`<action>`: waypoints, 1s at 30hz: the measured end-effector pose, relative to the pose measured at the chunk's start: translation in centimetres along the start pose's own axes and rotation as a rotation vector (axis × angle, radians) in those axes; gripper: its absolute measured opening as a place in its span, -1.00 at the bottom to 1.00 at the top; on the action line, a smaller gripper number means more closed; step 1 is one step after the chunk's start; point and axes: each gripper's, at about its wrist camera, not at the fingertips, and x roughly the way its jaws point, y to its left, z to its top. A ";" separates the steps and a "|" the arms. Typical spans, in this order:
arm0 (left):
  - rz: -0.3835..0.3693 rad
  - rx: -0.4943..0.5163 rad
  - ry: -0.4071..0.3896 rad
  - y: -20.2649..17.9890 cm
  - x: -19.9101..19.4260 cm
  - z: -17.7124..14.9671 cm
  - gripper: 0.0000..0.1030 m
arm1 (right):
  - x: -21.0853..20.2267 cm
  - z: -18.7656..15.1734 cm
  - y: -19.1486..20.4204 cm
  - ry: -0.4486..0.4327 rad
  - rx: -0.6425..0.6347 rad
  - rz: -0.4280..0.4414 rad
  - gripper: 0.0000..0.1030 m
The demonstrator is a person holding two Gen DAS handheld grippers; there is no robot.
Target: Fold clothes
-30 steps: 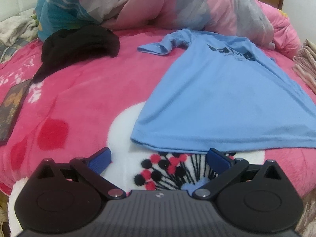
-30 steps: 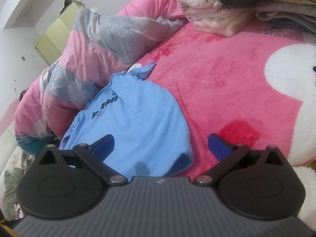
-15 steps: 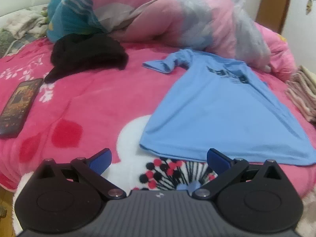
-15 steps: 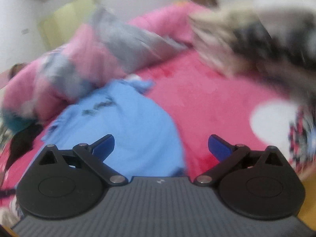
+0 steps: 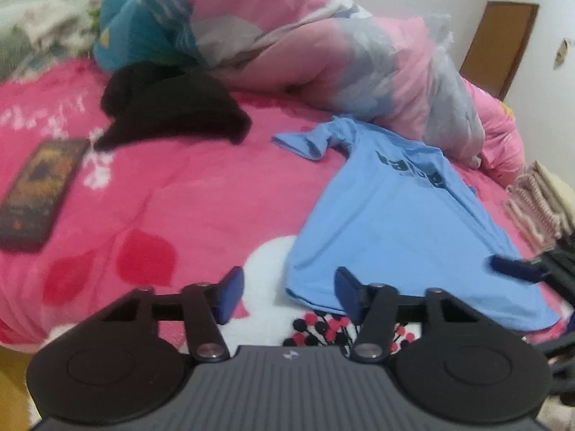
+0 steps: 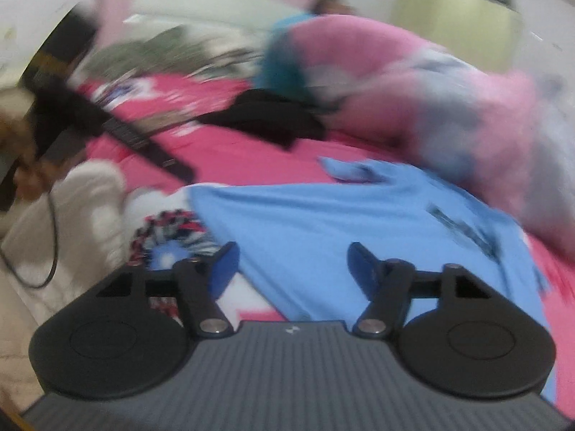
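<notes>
- Shirt (image 5: 399, 222), light blue with dark print on the chest, lies spread flat on the pink blanket (image 5: 187, 194), hem toward both cameras, one sleeve stretched out to the left in the left wrist view.
- Left gripper (image 5: 285, 292) hovers just off the hem's left corner; its jaws have just been closing and stand part-open, nothing between them, pads clear of the cloth.
- Right gripper (image 6: 291, 269) hangs over the hem of the shirt (image 6: 341, 222); its jaws have also just been closing, are part-open and grip nothing. That view is blurred.
- Black garment (image 5: 172, 107) lies beyond, well apart from the shirt, in front of a pink-and-grey quilt (image 5: 323, 57).
- Phone (image 5: 39, 186) rests on the blanket at far left.
- Folded stack (image 5: 539, 197) sits at the right edge.
</notes>
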 end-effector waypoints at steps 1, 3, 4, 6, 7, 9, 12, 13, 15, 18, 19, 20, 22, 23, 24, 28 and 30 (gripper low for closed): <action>-0.031 -0.032 0.013 0.6 0.3 0.1 -0.12 | 1.0 0.4 0.8 0.003 -0.044 0.030 0.17; -0.094 -0.109 0.040 1.9 0.9 0.4 -0.32 | 2.4 1.1 2.4 0.004 -0.123 0.079 0.07; -0.112 -0.135 0.047 2.4 1.2 0.4 -0.35 | 3.1 1.3 3.0 0.006 -0.159 0.093 -0.03; -0.131 -0.162 0.060 3.1 1.8 0.6 -0.56 | 4.7 1.8 4.2 0.013 -0.225 0.110 -0.19; -0.142 -0.170 0.065 3.4 2.0 0.7 -0.61 | 5.4 2.1 4.6 0.015 -0.242 0.116 -0.30; -0.169 -0.185 0.076 3.8 2.4 0.8 -0.63 | 6.6 2.5 5.4 0.024 -0.268 0.126 -0.43; -0.216 -0.213 0.099 4.2 3.2 1.0 -0.64 | 8.2 2.4 6.3 0.052 -0.326 0.127 -0.56; -0.224 -0.218 0.107 4.2 3.5 1.1 -0.64 | 8.4 2.3 6.6 0.050 -0.349 0.121 -0.58; -0.235 -0.225 0.121 4.3 4.1 1.3 -0.64 | 8.6 2.2 6.6 0.042 -0.365 0.112 -0.69; -0.230 -0.226 0.152 4.2 5.1 1.4 -0.73 | 8.5 2.4 6.2 0.050 -0.331 0.076 -0.94; -0.229 -0.226 0.160 4.1 5.3 1.3 -0.84 | 8.4 2.4 6.0 0.051 -0.307 0.069 -0.96; -0.229 -0.224 0.163 3.9 5.3 1.3 -0.92 | 8.3 2.5 5.7 0.052 -0.278 0.066 -0.96; -0.235 -0.220 0.156 3.6 5.0 1.2 -0.94 | 7.9 2.7 5.3 0.048 -0.230 0.093 -0.97; -0.240 -0.218 0.146 3.4 4.5 1.2 -0.94 | 7.5 2.8 5.3 0.045 -0.219 0.106 -0.97; -0.243 -0.215 0.142 3.3 4.1 1.2 -0.95 | 7.0 2.8 5.3 0.042 -0.215 0.117 -0.97; -0.233 -0.176 0.162 2.4 2.2 0.5 -0.95 | 4.9 3.0 5.5 0.039 -0.208 0.175 -0.97; -0.227 -0.159 0.174 2.1 1.4 0.1 -0.95 | 4.0 3.1 5.4 0.042 -0.192 0.209 -0.97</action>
